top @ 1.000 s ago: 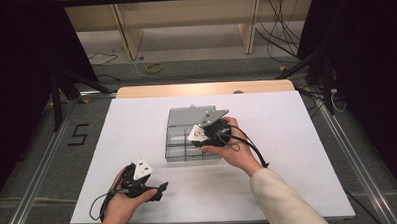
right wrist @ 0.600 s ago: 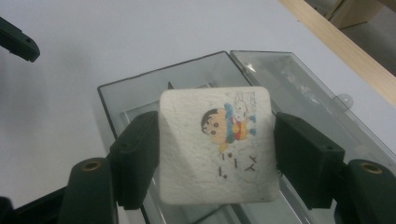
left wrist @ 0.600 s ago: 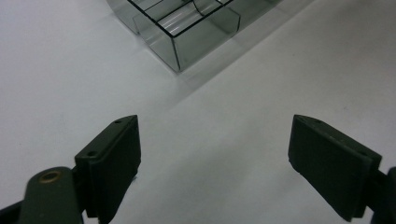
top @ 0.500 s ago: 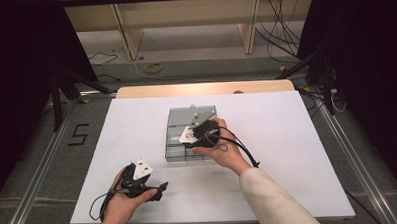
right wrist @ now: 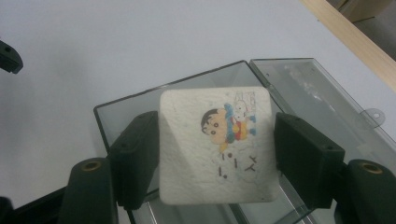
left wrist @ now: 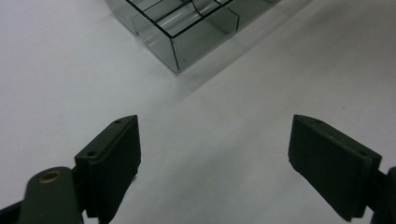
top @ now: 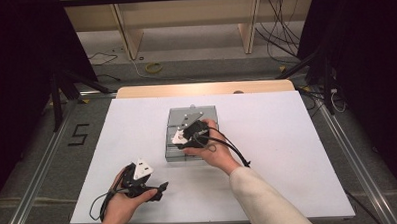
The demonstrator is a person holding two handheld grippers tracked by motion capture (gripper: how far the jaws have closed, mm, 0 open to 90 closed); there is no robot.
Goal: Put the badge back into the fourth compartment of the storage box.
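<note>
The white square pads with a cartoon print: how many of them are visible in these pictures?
1. The white square pad sits between the jaws of the right gripper, above the clear plastic box. More may lie in the box, hidden by the pad and hand.

a white square towel (right wrist: 215, 144) printed with a cartoon boy sits above the clear compartment box (right wrist: 322, 100).

Bare table (top: 287, 139) surrounds the clear box (top: 175, 138); right tongs (top: 190, 135) above it.
</note>
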